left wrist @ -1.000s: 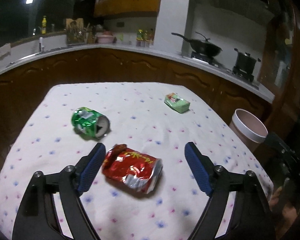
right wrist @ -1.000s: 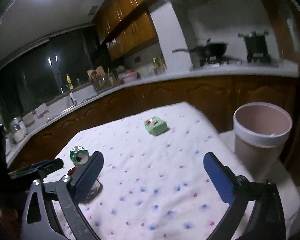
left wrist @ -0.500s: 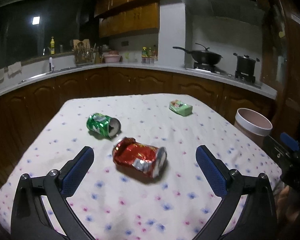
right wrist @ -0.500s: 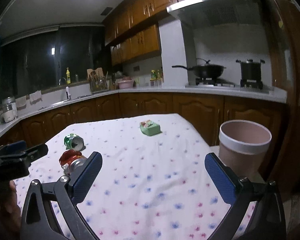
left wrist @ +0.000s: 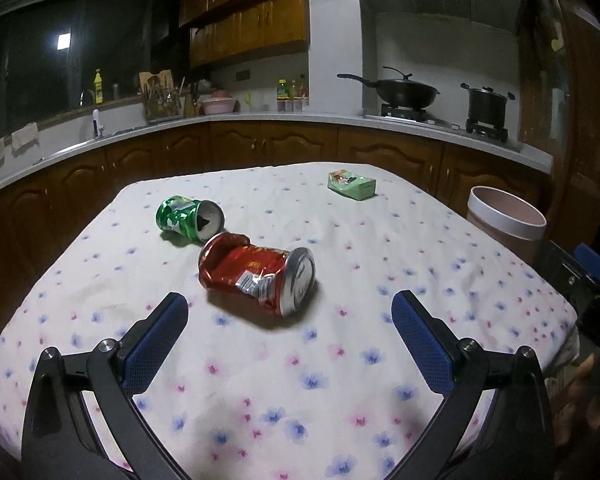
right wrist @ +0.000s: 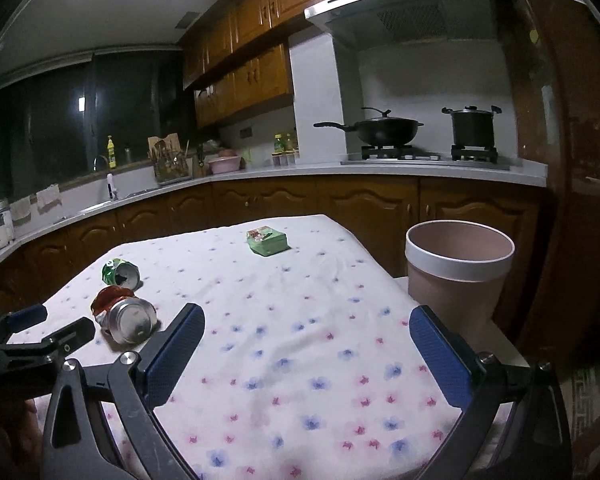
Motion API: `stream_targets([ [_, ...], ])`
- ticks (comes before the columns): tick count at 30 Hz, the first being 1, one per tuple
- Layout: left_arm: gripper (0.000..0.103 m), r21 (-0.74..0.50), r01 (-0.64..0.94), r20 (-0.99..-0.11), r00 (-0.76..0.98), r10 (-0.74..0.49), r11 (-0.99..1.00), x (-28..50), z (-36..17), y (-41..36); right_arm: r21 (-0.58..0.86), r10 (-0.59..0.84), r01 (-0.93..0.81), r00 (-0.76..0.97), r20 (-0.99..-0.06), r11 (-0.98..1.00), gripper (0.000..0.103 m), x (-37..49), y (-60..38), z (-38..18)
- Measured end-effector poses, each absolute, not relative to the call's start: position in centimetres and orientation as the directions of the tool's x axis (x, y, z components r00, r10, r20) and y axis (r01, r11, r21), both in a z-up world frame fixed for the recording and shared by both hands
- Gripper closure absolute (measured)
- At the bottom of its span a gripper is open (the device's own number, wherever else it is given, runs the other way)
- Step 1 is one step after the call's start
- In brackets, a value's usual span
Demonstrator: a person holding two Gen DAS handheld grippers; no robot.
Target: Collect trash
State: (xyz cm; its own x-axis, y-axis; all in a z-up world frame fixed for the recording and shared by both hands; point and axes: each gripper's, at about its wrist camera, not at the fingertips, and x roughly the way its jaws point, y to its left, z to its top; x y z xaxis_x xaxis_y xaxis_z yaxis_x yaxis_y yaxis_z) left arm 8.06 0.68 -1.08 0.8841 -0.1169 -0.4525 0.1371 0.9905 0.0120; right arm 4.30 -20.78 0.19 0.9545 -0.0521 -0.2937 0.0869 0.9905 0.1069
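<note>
lying crushed mid-table [left wrist: 100, 280], the red can [left wrist: 256, 276] has the green can [left wrist: 188, 218] just behind it and the green box [left wrist: 352, 186] well beyond. both the left gripper [left wrist: 290, 318] and right gripper [right wrist: 306, 334] gape apart, empty, near it.

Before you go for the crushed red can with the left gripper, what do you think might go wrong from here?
1. The red can lies on its side ahead of the open left gripper, not yet between its fingers; it may roll off or slip on its dents.
2. The green can lies close behind it and could get knocked away.
3. The bin stands off the table's right edge, so a loosely held can might fall short.
</note>
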Motion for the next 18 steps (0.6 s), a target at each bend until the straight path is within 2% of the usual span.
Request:
stream_targets([
  [18, 0.000, 0.003, 0.104, -0.439, 0.894, -0.092, 0.995, 6.4, -0.8, 1.5, 0.105, -0.019, 0.051, 0.958, -0.287, 0.993, 0.000, 3.3, -19.7, -0.2],
])
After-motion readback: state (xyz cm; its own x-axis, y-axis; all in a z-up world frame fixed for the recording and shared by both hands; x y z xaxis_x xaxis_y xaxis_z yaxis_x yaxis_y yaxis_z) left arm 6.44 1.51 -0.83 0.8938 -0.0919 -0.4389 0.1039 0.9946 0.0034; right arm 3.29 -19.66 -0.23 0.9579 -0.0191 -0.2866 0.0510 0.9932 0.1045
